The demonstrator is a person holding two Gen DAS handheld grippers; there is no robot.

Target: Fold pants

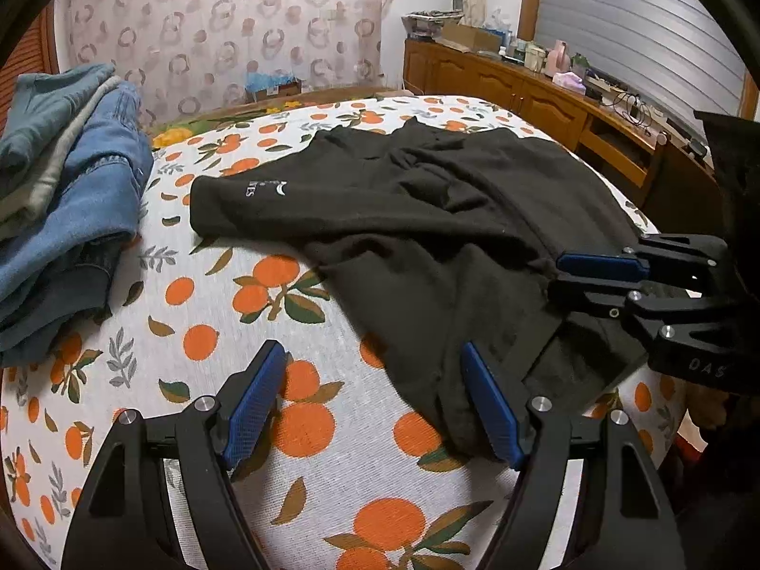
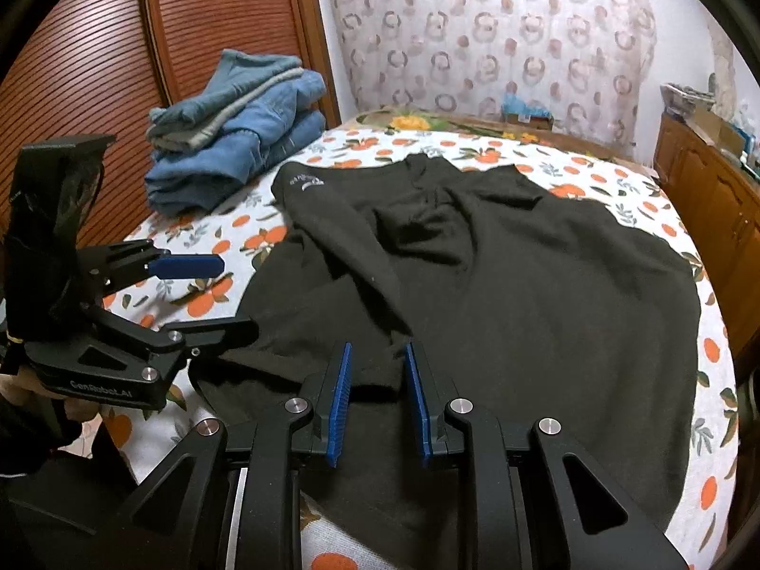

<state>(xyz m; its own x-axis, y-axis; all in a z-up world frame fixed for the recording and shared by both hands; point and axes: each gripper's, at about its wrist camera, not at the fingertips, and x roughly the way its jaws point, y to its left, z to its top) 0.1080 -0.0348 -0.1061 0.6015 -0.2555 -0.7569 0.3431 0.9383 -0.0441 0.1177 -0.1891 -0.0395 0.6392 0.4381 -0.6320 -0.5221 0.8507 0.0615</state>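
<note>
The black pants [image 2: 498,275] are spread across the middle of the bed [image 1: 332,465] — grasping is in hand. The right tool [image 2: 377,394] is nearly closed around a fabric fold; the left tool [image 1: 373,408] is held wide, empty — its closing on the near hem seems needed next.

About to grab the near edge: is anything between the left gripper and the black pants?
Nothing visible. The left gripper hangs open right at the black fabric pants' near edge on the orange-print bedspread; the folded blue jeans stack sits off to the side.
</note>
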